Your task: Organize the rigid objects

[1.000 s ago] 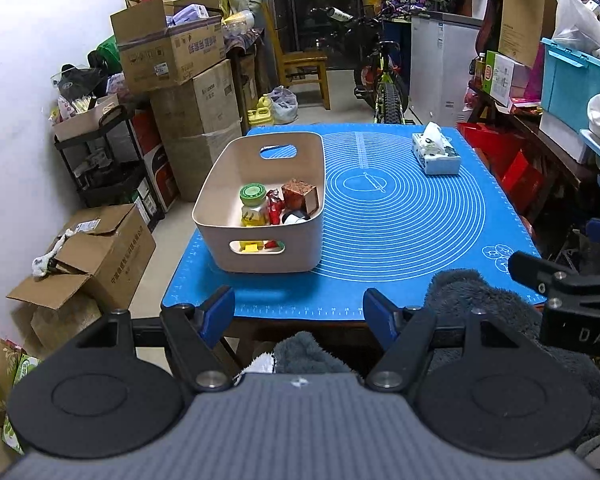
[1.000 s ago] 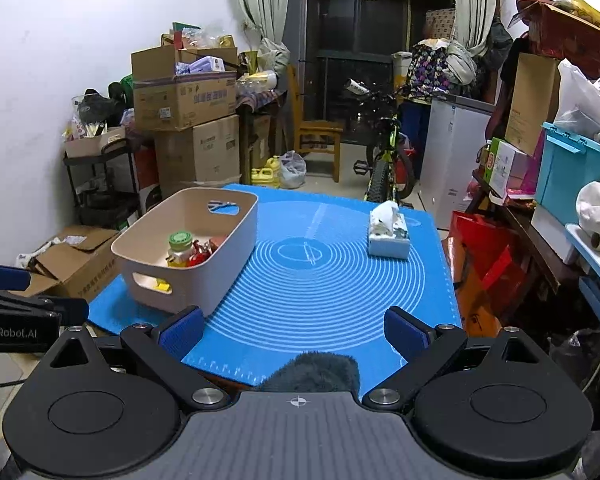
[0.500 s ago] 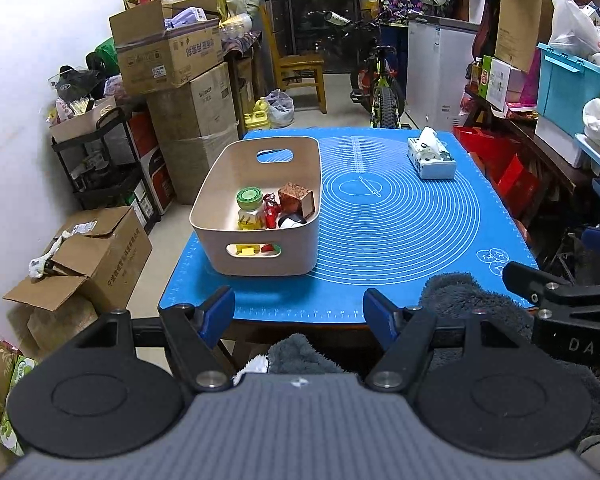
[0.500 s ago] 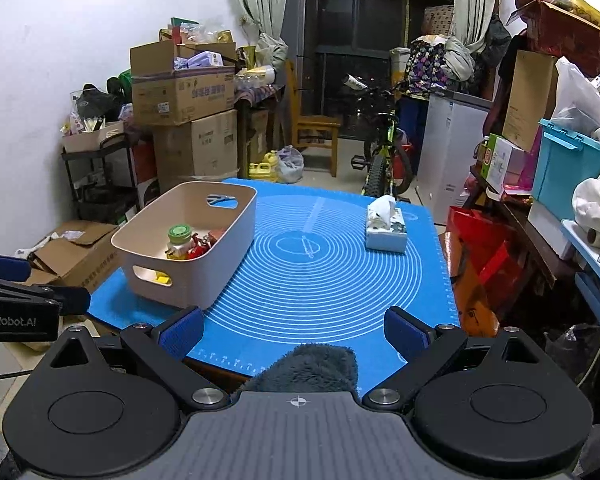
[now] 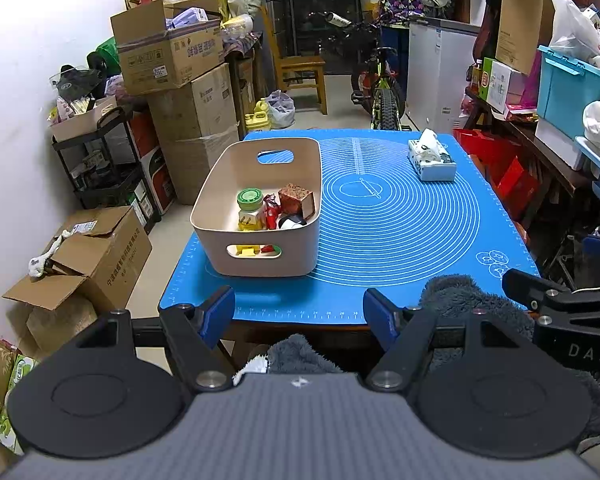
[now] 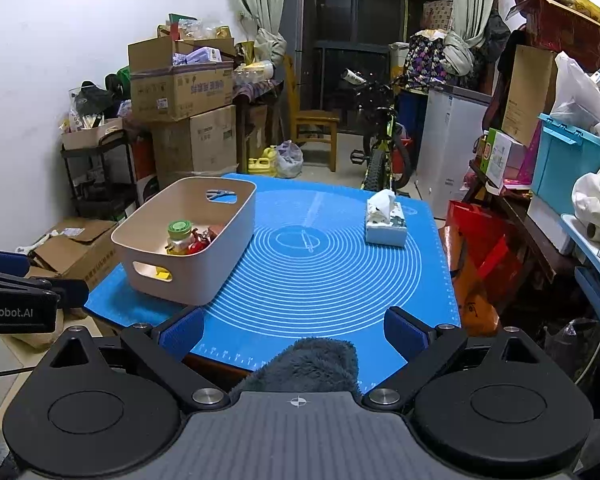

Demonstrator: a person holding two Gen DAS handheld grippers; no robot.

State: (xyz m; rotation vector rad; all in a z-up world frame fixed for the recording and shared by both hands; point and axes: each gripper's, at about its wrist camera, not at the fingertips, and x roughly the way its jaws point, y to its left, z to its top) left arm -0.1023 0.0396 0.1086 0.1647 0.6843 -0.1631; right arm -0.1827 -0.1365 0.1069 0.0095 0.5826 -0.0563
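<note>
A beige bin (image 5: pixel 216 188) (image 6: pixel 228 236) stands on the left of the blue mat (image 5: pixel 400 220) (image 6: pixel 320 272). Inside it are a green-lidded jar (image 5: pixel 249 206) (image 6: pixel 179 234), a brown box (image 5: pixel 296 200), red items (image 5: pixel 271 210) and a yellow piece (image 5: pixel 246 250). My left gripper (image 5: pixel 298 312) is open and empty, held back off the table's near edge. My right gripper (image 6: pixel 294 334) is open and empty, also off the near edge.
A tissue box (image 5: pixel 432 160) (image 6: pixel 385 224) sits at the mat's far right. Cardboard boxes (image 5: pixel 172 52) and a shelf cart (image 5: pixel 100 152) line the left wall. A bicycle (image 5: pixel 380 92) and a wooden chair (image 5: pixel 300 76) stand behind the table. Cluttered shelves (image 5: pixel 560 92) run along the right.
Both grippers have drawn back from the table, so the bin and mat look farther away. Jaws stay open. Nothing on the table has moved.
</note>
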